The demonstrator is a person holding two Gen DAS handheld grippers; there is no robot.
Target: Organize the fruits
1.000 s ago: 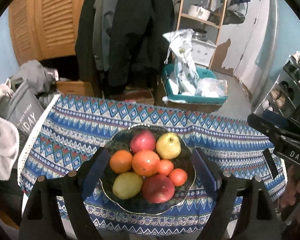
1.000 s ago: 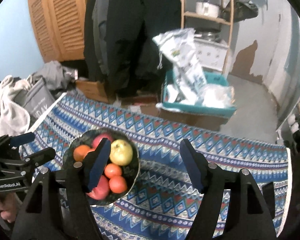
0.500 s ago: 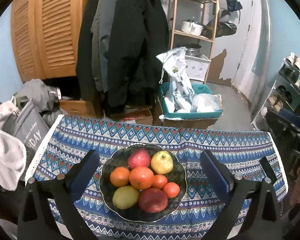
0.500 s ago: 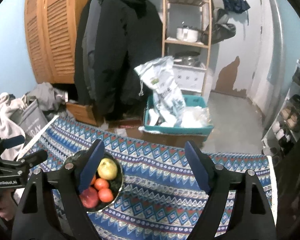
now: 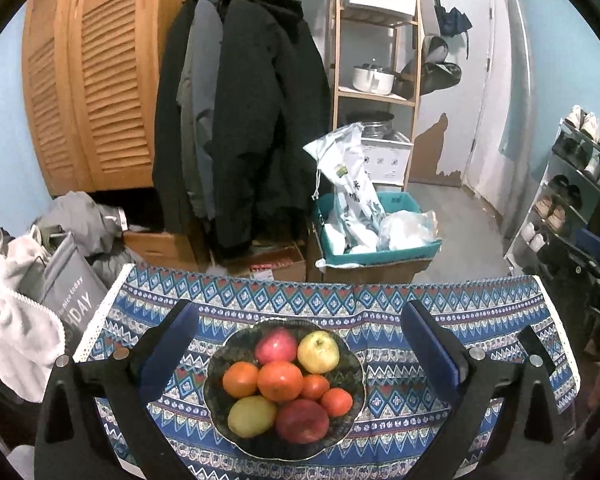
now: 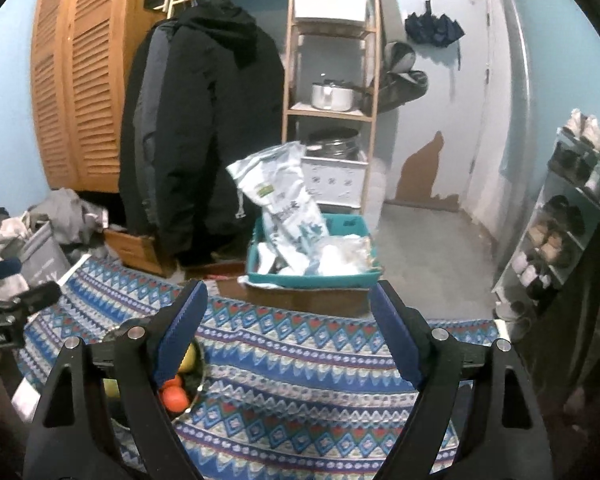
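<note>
Hovering wide and empty, left claw [image 5: 300, 344] over the dark bowl [image 5: 220, 392] on the patterned table [image 5: 480, 320], right claw [image 6: 288, 328] likewise empty beside it: best kept clear of the heaped fruits [image 5: 280, 380], two red apples, oranges, yellow ones.

Your dark scalloped bowl [image 5: 216, 368] holds the piled fruits. Red apple [image 5: 275, 345] at twelve, yellow apple [image 5: 318, 351] at one, oranges [image 5: 280, 381] centre, another red apple [image 5: 302, 421] at six.
</note>
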